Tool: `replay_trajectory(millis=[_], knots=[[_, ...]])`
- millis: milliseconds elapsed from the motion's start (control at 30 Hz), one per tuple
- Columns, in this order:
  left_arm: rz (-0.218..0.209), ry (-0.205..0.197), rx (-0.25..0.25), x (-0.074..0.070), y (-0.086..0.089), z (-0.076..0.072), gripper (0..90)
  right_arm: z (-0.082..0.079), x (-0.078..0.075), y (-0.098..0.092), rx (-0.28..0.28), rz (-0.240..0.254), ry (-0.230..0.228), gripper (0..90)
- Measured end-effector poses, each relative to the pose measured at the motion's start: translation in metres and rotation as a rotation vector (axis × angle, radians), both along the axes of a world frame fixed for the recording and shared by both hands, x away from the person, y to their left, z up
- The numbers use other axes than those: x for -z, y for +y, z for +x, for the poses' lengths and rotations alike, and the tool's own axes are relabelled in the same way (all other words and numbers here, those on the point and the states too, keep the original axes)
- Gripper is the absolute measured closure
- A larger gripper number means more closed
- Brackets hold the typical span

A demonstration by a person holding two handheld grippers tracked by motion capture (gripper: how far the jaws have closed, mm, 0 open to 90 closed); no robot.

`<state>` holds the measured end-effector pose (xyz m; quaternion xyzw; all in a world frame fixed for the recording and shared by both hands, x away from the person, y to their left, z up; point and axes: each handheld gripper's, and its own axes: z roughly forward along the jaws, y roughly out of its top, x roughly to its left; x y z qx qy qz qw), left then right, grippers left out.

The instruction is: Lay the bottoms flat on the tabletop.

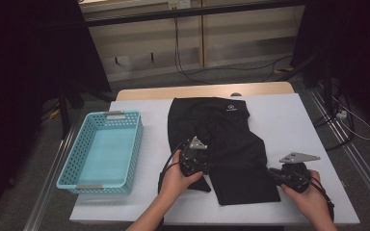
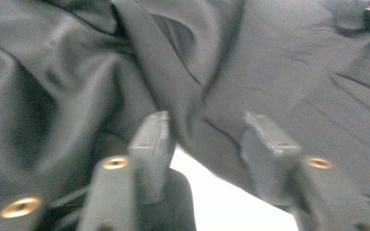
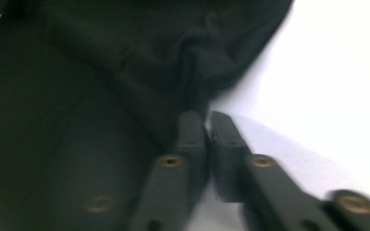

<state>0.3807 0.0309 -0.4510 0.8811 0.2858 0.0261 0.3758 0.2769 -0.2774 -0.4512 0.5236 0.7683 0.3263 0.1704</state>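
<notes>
Black shorts (image 1: 224,144) lie spread mid-bench (image 1: 289,115), waistband far, for folding beside the blue basket (image 1: 101,149). My left hand-held gripper (image 2: 207,134) stands part-open over a leg crease; my right hand-held gripper (image 3: 207,130) is closed at the hem edge, apparently pinching nothing.

table: white top (image 1: 289,120), wooden edge at far side (image 1: 202,90) | floor: grey (image 1: 29,187), black cables trailing (image 1: 212,71) | far wall: pale panels (image 1: 144,43) | sides: dark curtains (image 1: 24,62) | light: dim
</notes>
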Motion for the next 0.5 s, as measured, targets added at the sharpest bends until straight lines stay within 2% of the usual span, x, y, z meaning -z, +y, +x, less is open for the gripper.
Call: replay_trajectory(millis=[33,67,100,167,200,233,300,367,400,500], knots=[[0.000,0.000,0.003,0.000,-0.001,-0.001,56.7,0.000,0.001,-0.001,0.000,0.011,-0.004,86.1],[-0.002,0.022,0.012,0.000,-0.002,-0.001,59.2,0.000,0.001,-0.002,0.006,0.025,0.002,88.5],[-0.003,0.028,0.009,0.000,-0.003,-0.001,66.0,-0.001,0.001,-0.003,0.007,0.040,0.008,89.0],[0.013,0.012,0.016,0.000,-0.004,-0.003,69.7,-0.002,0.000,-0.003,-0.003,0.050,0.015,89.4],[0.006,0.054,0.027,-0.001,-0.004,-0.002,74.1,-0.003,-0.001,-0.002,-0.012,0.052,0.021,89.4],[-0.014,0.099,0.029,-0.001,-0.004,-0.003,83.3,-0.005,-0.002,-0.001,-0.017,0.053,0.020,89.5],[-0.005,0.097,0.052,-0.002,-0.005,-0.007,83.4,-0.009,-0.005,-0.001,-0.032,0.047,0.018,89.5],[-0.029,0.129,0.077,-0.007,-0.003,-0.010,84.1,-0.014,-0.009,-0.003,-0.039,0.046,0.013,89.6],[-0.036,0.133,0.087,-0.013,0.001,-0.011,84.5,-0.020,-0.012,-0.006,-0.038,0.051,0.006,89.6],[-0.057,0.141,0.091,-0.016,0.005,-0.012,84.4,-0.026,-0.013,-0.012,-0.033,0.061,0.005,89.5]])
